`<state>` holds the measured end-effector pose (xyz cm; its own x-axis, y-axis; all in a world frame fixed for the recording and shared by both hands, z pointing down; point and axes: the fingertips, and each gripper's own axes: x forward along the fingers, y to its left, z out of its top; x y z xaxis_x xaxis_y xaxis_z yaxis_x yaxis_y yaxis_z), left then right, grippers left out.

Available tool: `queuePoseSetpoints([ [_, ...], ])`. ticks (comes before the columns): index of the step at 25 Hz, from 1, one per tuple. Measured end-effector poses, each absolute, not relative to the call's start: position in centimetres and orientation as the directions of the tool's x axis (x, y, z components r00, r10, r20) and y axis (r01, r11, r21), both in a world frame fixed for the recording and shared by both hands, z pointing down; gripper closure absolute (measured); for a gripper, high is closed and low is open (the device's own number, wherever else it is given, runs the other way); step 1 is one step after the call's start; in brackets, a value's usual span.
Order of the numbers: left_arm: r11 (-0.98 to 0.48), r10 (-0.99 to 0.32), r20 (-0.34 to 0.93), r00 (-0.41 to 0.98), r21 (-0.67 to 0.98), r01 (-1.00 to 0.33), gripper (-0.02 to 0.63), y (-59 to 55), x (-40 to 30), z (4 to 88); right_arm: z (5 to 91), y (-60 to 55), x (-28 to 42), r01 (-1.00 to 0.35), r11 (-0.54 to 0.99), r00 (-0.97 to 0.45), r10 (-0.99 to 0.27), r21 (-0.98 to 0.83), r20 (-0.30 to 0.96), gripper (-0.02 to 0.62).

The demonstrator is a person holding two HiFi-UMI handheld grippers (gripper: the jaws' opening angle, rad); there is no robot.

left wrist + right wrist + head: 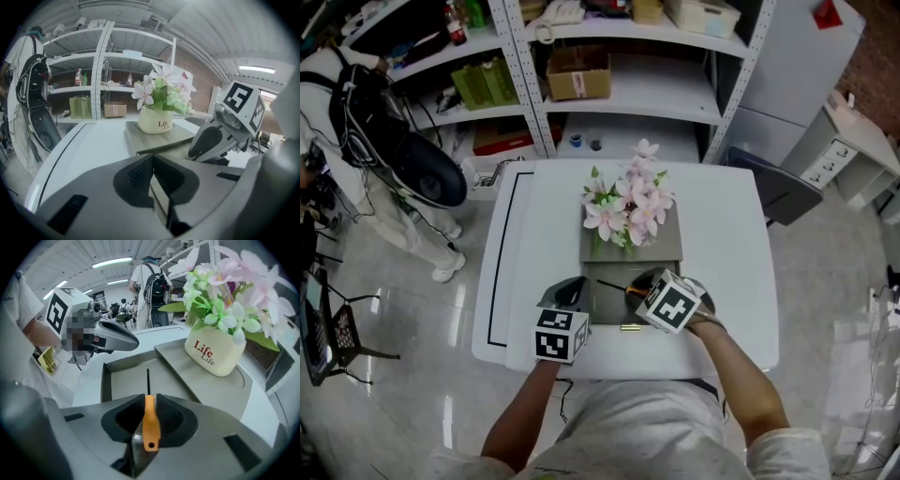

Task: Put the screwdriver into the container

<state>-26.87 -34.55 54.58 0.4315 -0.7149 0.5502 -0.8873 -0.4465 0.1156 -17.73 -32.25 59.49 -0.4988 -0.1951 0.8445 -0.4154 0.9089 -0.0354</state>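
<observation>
My right gripper is shut on the screwdriver, which has an orange handle and a thin black shaft pointing forward over the grey container. In the head view the right gripper sits over the container at the table's front, with the screwdriver shaft sticking out to the left. My left gripper rests just left of the container, its jaws closed with nothing between them. From the left gripper view, the left gripper faces the container's edge.
A cream flower pot with pink flowers stands on a grey lid or tray behind the container. A person stands at the left by the metal shelves. A small brass piece lies near the front edge.
</observation>
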Motion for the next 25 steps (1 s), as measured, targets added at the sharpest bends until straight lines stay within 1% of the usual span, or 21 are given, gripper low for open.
queuePoseSetpoints([
  [4, -0.435, -0.732, 0.537, 0.42, 0.107, -0.894, 0.603, -34.1, -26.5, 53.5, 57.5, -31.9, -16.7, -0.469, 0.882, -0.532, -0.238, -0.049, 0.813, 0.525],
  [12, -0.394, -0.77, 0.512, 0.382, 0.09, -0.915, 0.603, -33.5, -25.1, 51.5, 52.7, -31.6, -13.2, -0.587, 0.806, -0.61, -0.38, -0.075, 0.695, 0.56],
  [21, -0.411, -0.8, 0.455, 0.392, 0.061, -0.91, 0.603, -32.5, -19.0, 48.0, 48.1, -31.1, -7.3, -0.669, 0.737, -0.637, -0.504, -0.093, 0.583, 0.588],
  [25, -0.419, -0.805, 0.441, 0.396, 0.049, -0.907, 0.603, -31.7, -16.6, 47.0, 46.5, -30.8, -4.7, -0.705, 0.699, -0.638, -0.555, -0.116, 0.534, 0.589],
])
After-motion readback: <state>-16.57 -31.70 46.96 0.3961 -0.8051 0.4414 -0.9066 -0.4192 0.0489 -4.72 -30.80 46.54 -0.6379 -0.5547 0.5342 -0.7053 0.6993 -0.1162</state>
